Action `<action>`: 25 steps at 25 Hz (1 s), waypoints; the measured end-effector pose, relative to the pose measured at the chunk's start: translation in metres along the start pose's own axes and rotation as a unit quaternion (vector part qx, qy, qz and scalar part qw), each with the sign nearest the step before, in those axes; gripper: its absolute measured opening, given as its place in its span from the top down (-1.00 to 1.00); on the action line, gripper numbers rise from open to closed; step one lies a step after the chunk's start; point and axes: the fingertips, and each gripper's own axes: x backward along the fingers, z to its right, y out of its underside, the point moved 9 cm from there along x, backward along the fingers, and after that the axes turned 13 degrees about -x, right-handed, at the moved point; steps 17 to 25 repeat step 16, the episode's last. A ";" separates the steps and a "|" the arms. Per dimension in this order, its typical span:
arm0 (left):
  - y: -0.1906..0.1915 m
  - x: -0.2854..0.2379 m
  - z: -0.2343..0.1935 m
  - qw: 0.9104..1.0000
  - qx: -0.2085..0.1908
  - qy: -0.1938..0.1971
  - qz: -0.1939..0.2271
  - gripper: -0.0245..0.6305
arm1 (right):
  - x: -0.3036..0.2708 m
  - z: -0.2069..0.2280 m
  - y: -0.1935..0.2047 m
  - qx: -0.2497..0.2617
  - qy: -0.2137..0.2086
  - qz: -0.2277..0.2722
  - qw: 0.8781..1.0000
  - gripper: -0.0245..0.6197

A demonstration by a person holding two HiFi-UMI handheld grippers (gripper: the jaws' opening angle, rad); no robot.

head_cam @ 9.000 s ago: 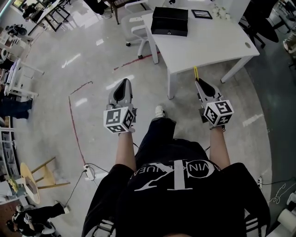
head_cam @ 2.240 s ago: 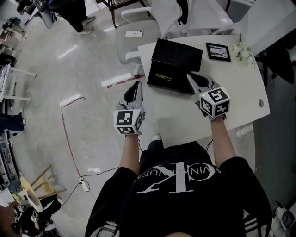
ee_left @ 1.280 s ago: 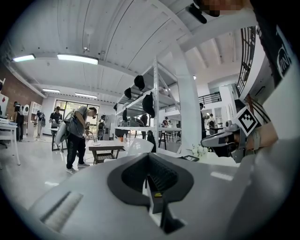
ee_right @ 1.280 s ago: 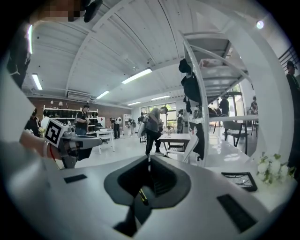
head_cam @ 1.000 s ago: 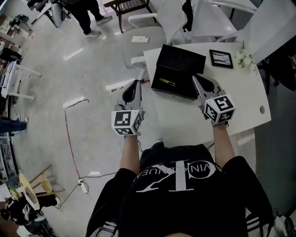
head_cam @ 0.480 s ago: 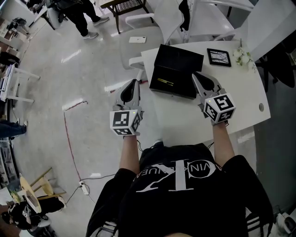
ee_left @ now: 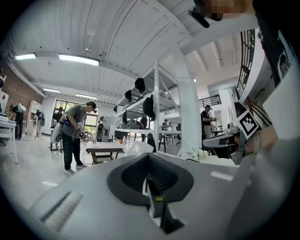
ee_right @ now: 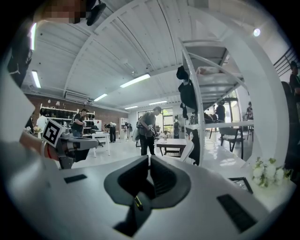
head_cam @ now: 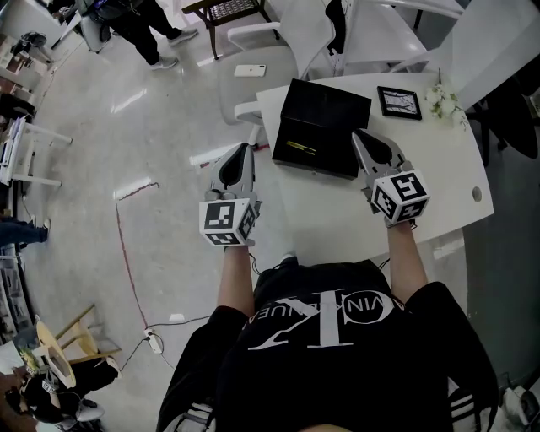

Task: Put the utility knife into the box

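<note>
The black box (head_cam: pixel 325 118) stands open on the white table (head_cam: pixel 422 160). The yellow utility knife (head_cam: pixel 295 147) lies inside it, near its front left. My right gripper (head_cam: pixel 365 140) hovers over the table just right of the box's near corner, shut and holding nothing. My left gripper (head_cam: pixel 240 157) is shut and hangs over the floor, left of the table's edge and the box. In the left gripper view the left gripper (ee_left: pixel 149 158) has its jaws together, and so does the right gripper (ee_right: pixel 150 162) in the right gripper view. Neither of those views shows the box.
A framed picture (head_cam: pixel 397 102) and small white flowers (head_cam: pixel 445 105) sit on the table's far side. White chairs (head_cam: pixel 253 80) stand behind the table, one with a phone (head_cam: pixel 250 70) on its seat. A person (head_cam: pixel 143 25) stands at the far left.
Nine seconds ago my right gripper carried the yellow knife toward the table; now the knife lies in the box and the gripper is empty. Over the last second both grippers barely moved.
</note>
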 end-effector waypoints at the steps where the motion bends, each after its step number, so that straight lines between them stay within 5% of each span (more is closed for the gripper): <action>1: 0.000 0.000 -0.001 1.000 0.002 -0.001 0.000 0.89 | 0.000 0.000 0.000 -0.001 0.002 0.001 1.000 0.85; 25: 0.005 -0.001 -0.001 1.000 0.010 0.002 -0.006 0.89 | 0.005 0.003 -0.002 0.008 0.013 0.039 0.999 0.85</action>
